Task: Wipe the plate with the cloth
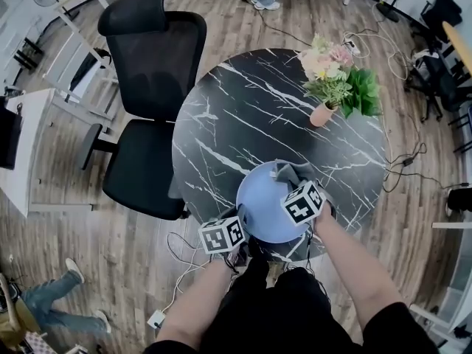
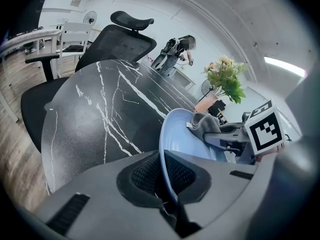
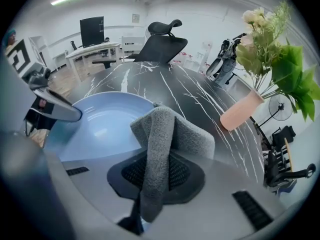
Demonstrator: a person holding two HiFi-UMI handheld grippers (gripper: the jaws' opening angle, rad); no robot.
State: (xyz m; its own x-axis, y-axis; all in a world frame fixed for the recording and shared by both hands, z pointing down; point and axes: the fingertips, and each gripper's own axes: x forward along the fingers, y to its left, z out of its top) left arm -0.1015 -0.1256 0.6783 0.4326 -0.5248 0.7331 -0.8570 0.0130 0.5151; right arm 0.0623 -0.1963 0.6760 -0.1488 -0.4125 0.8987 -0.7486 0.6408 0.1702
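Observation:
A light blue plate [image 1: 263, 211] sits at the near edge of the round black marble table [image 1: 243, 116]. My left gripper [image 2: 165, 176] is shut on the plate's [image 2: 181, 136] near-left rim, which runs between the jaws. A grey cloth [image 3: 161, 134] is pinched in my right gripper [image 3: 152, 184] and drapes over the plate's [image 3: 97, 124] far-right side. In the head view the cloth [image 1: 289, 172] lies at the plate's far edge, just beyond the right gripper [image 1: 296, 184]. The left gripper [image 1: 237, 220] is at the plate's near-left rim.
A pink vase of flowers [image 1: 323, 113] stands on the table's far right. A black office chair [image 1: 151, 87] is pushed up to the table's left side. Cables [image 1: 177, 253] lie on the wooden floor below the near edge. A white desk [image 1: 22, 146] stands at far left.

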